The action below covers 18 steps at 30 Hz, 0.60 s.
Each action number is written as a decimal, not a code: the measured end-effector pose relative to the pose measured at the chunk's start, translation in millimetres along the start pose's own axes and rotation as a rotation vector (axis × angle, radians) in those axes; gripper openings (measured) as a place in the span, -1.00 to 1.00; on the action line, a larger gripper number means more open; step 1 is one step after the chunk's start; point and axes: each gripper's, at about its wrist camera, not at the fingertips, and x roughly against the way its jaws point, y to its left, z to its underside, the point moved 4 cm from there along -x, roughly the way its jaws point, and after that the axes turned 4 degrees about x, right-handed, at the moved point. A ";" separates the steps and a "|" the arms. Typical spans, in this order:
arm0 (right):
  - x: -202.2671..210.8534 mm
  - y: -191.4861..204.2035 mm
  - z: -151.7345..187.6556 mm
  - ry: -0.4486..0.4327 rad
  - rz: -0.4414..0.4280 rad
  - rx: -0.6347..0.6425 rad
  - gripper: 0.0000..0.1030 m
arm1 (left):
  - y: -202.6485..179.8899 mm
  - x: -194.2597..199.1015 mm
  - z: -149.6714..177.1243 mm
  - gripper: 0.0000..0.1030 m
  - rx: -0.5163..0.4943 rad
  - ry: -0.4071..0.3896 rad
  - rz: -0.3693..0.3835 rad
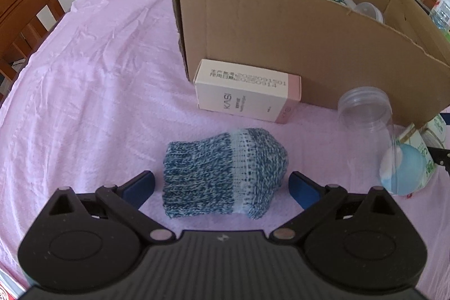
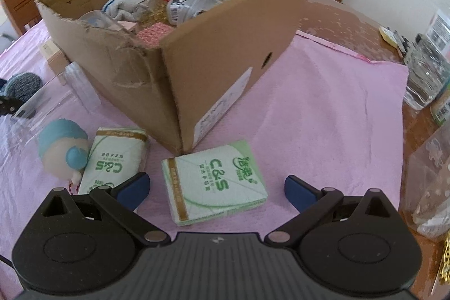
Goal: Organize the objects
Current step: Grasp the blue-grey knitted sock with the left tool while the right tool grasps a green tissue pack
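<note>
- Grippers both spread wide, nothing clamped; left gripper (image 1: pixel 222 184) straddles the knitted blue sock roll (image 1: pixel 225 173), pads either side, not touching
- Right gripper (image 2: pixel 216 187) sits around a green C&S tissue pack (image 2: pixel 215 182), near the cardboard box (image 2: pixel 225 47) corner; 2nd tissue pack (image 2: pixel 115 159) just left, beside a blue-capped toy (image 2: pixel 63 151)
- KASI carton (image 1: pixel 247 92) against box wall; clear jar (image 1: pixel 365 114) on its side nearby; all on pink cloth (image 1: pixel 84 75)

Blue-and-white flecked knit sock (image 1: pixel 225 173), pink cloth (image 1: pixel 84 75), brown cardboard box (image 1: pixel 281 41), green-white tissue pack (image 2: pixel 215 182).
</note>
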 end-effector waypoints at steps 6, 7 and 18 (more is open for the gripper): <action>4.0 4.3 -2.4 -0.008 -0.026 0.039 0.77 | 5.9 2.8 -4.6 0.84 0.008 -0.005 0.010; 5.0 5.1 -2.5 -0.009 -0.028 0.042 0.72 | 7.2 2.1 -5.3 0.83 0.004 -0.006 0.011; 14.1 9.2 0.1 0.000 0.004 -0.006 0.38 | 9.1 8.4 -7.8 0.46 -0.040 -0.002 0.047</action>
